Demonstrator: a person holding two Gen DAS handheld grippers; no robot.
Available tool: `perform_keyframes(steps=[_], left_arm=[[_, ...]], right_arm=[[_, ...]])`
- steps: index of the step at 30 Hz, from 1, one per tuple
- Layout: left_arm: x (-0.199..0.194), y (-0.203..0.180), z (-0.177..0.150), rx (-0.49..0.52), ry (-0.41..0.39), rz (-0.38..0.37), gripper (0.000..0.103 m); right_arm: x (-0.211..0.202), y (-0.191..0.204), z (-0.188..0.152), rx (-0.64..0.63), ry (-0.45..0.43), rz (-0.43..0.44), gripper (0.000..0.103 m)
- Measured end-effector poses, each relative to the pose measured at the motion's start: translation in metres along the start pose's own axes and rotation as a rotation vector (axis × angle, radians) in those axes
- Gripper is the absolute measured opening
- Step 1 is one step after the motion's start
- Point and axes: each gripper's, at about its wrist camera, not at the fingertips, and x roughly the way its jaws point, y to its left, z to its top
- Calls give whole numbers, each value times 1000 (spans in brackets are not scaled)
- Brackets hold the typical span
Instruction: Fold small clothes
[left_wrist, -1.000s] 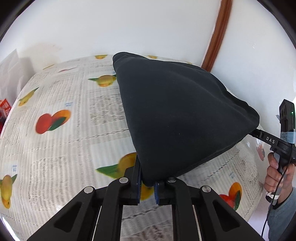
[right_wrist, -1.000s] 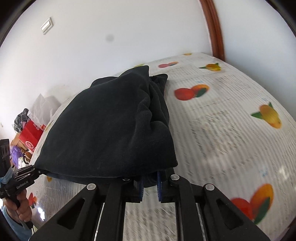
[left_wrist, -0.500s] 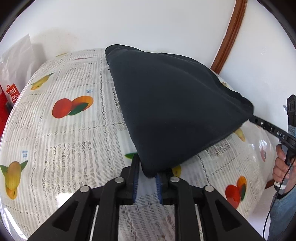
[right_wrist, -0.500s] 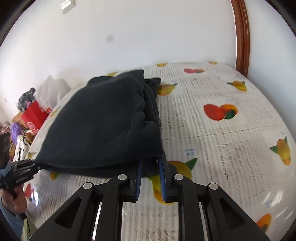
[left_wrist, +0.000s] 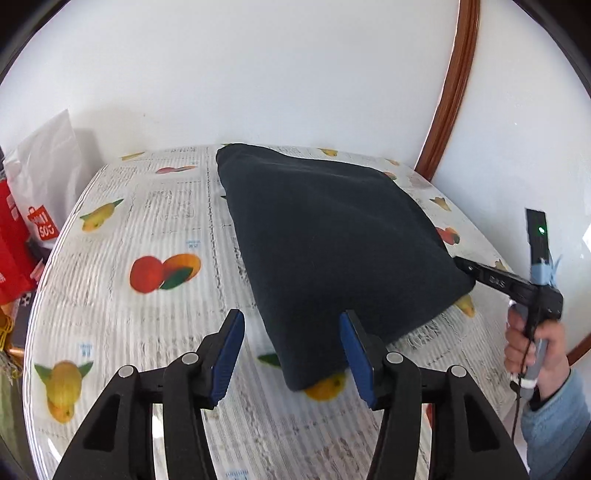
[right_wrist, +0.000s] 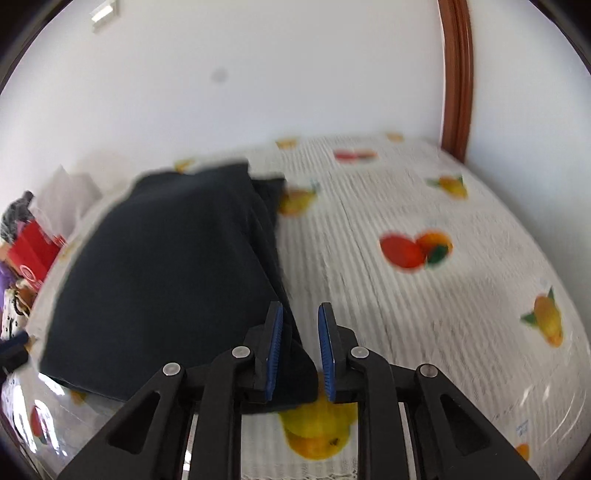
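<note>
A dark navy garment (left_wrist: 332, 243) lies folded on the fruit-print tablecloth (left_wrist: 155, 325); it also shows in the right wrist view (right_wrist: 166, 273). My left gripper (left_wrist: 291, 354) is open, its jaws spread wide around the garment's near corner without holding it. My right gripper (right_wrist: 300, 349) is open, its jaws parted a little at the garment's other near corner, with the left jaw against the cloth edge. In the left wrist view the right gripper's tool (left_wrist: 509, 284) sits at the garment's right corner, held by a hand.
The table stands against white walls with a brown wooden frame (left_wrist: 450, 92) at the right. Red and white shopping bags (left_wrist: 33, 206) and other clutter sit beyond the table's left edge. The tablecloth (right_wrist: 424, 295) stretches to the right of the garment.
Both grippers have opened and let go of the garment's corners, and both have drawn back a little. The garment has dropped flat onto the table.
</note>
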Motion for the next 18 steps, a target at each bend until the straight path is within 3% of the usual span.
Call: perform_keyframes(steps=[6, 9, 12, 15, 18], left_arm=[[48, 5, -8, 51, 138, 34, 54], [47, 7, -6, 52, 148, 12, 54], [41, 13, 13, 45, 130, 7, 54], [40, 21, 35, 53, 96, 49, 54], [46, 34, 53, 12, 92, 45, 55]], right_arm=[[-23, -1, -1, -44, 4, 0, 20], [-33, 8, 18, -90, -16, 1, 22], [-30, 19, 46, -123, -23, 27, 32], [-14, 30, 77, -132, -15, 40, 40], [13, 40, 106, -121, 15, 87, 44]])
